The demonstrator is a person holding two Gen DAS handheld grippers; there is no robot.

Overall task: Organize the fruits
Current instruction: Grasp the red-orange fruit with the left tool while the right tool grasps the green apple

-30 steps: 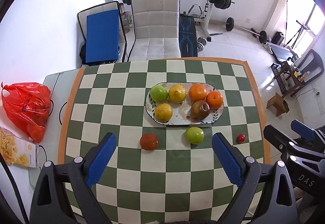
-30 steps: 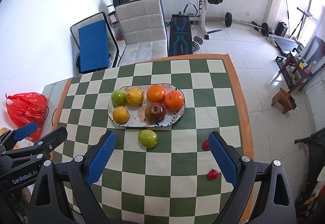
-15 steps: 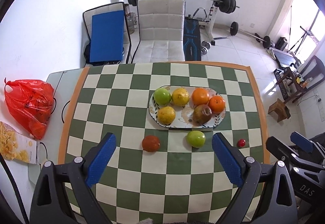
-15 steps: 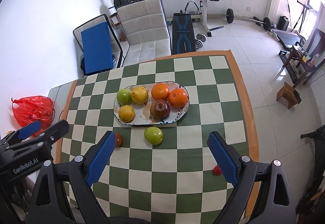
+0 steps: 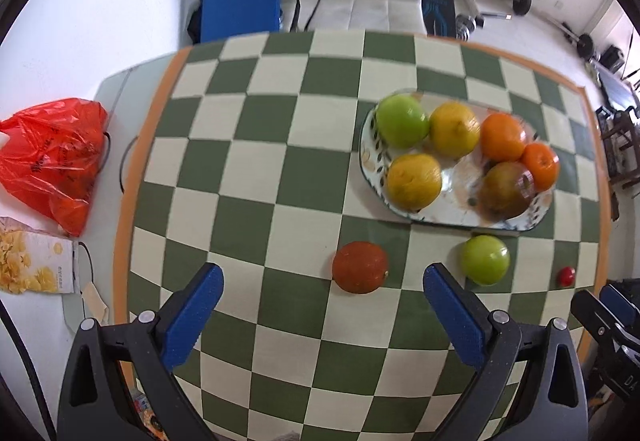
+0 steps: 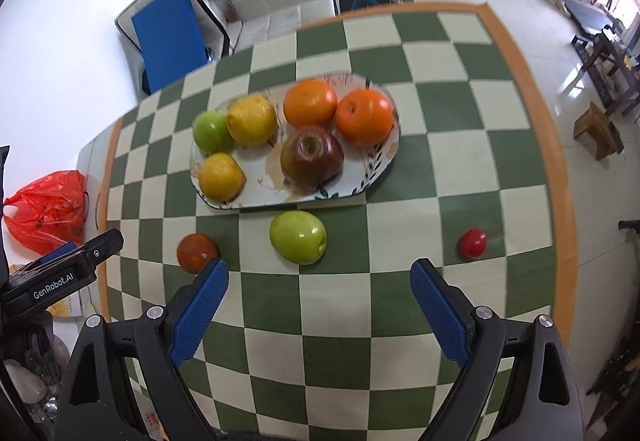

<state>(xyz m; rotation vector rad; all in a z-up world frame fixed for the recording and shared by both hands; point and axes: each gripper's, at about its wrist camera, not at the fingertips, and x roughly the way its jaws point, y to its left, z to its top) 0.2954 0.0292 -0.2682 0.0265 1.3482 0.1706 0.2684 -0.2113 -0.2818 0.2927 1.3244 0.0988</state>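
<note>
Both grippers hang above the near part of a green-and-cream checked table point(image 6: 460, 169), tilted down and forward. The left gripper point(image 5: 322, 311) has its blue-padded jaws spread wide with nothing between them; it sits over the near-left squares, with the dark red-orange fruit point(image 5: 360, 267) lying just ahead of the gap. The right gripper point(image 6: 320, 303) is likewise spread wide and empty, with the loose green apple point(image 6: 298, 237) just ahead of its gap.

The oval patterned plate point(image 6: 372, 177) lies toward the far centre of the table and carries six fruits: one green apple point(image 6: 210, 131), two yellow citrus fruits point(image 6: 252, 121) and point(image 6: 221, 177), two oranges point(image 6: 310, 103) and point(image 6: 364, 116), and one dark red apple point(image 6: 312, 157). They are packed closely, several touching. A bare patch of plate shows between the near yellow fruit and the dark red apple.

Three fruits lie loose on the cloth in a rough row just in front of the plate's near rim: the dark red-orange fruit at left, the green apple in the middle, and a small red fruit point(image 6: 472, 243) well apart at right, near the orange border point(image 6: 558, 177) of the cloth.

The squares nearest both grippers are bare. Off the cloth's left edge lie a red plastic bag point(image 5: 56, 161) and a printed packet point(image 5: 34, 261).
</note>
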